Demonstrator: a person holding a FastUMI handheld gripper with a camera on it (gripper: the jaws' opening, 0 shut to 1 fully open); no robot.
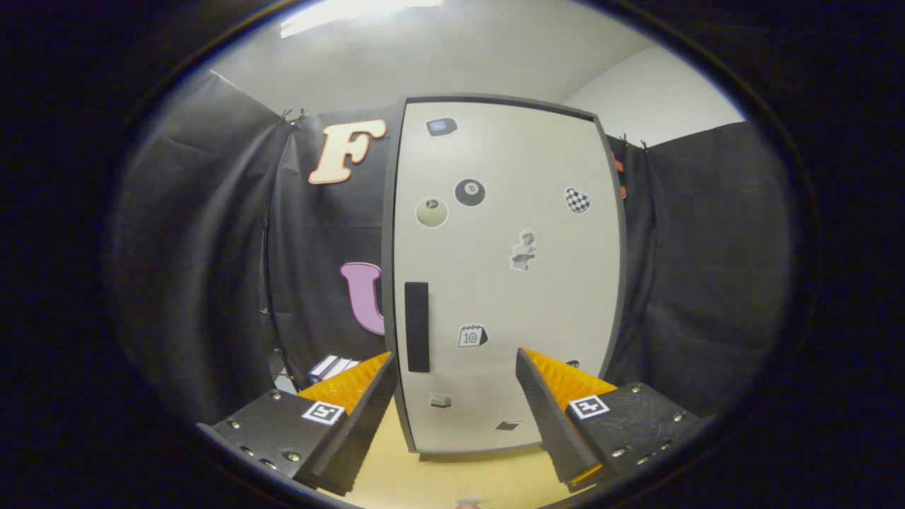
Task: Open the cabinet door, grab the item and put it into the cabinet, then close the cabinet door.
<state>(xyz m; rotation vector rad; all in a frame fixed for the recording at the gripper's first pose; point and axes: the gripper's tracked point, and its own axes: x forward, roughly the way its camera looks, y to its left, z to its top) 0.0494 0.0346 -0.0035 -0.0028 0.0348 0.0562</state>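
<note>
My hand-held gripper (pixel 454 406) is spread and empty; the cabinet door (pixel 505 276) stands closed just ahead, its handle (pixel 417 326) beyond my left finger. Misaligned, I'd slip off the shallow handle

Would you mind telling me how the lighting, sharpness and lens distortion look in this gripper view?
In the gripper view, the fisheye bows the cabinet door edges outward; a ceiling light glares overhead; the door is evenly lit, its dark handle and stickers sharp; a soft shadow lies on the wooden table below the door; the open gripper holds nothing, its near fingers slightly soft.
</note>
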